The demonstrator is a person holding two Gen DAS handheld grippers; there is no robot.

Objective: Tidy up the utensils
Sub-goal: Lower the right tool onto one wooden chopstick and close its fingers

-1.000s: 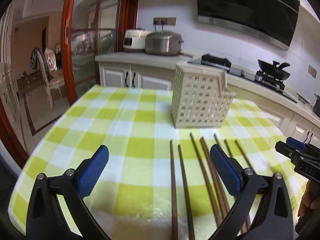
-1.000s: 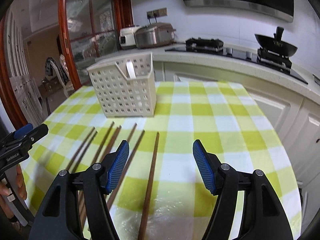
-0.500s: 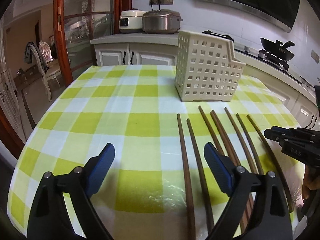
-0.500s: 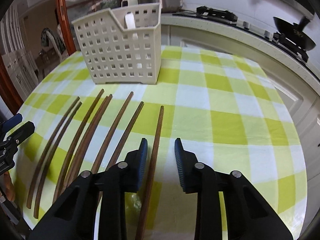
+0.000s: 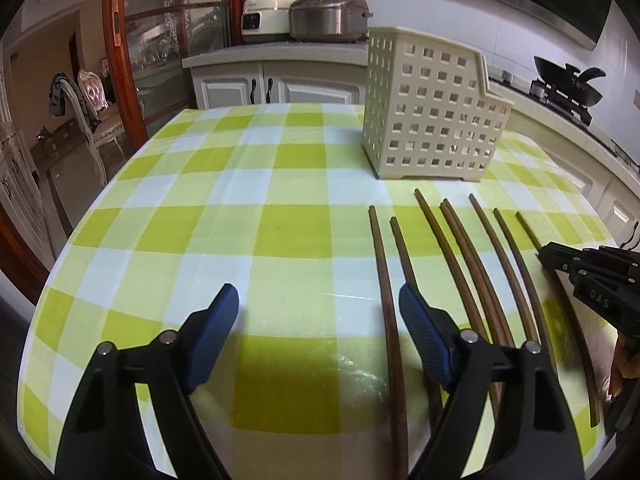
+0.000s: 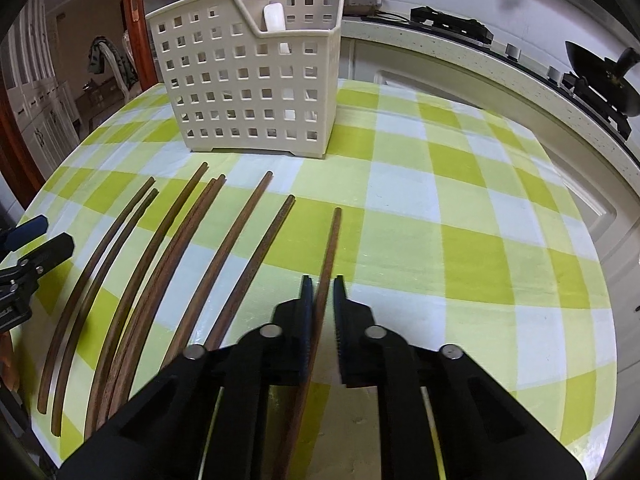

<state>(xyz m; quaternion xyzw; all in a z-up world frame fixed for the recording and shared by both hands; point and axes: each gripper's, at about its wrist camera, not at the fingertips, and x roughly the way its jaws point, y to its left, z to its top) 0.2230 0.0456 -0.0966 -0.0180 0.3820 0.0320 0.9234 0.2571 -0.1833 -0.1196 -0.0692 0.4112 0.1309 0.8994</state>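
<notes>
Wooden chopsticks are fanned out on the green-and-white checked tablecloth, just in front of the cream perforated utensil basket. My right gripper has its jaws pinched tight on the rightmost chopstick. My left gripper hangs over the leftmost chopstick, jaws closing but nowhere near touching it yet. Behind the basket there's a counter with a rice cooker.
</notes>
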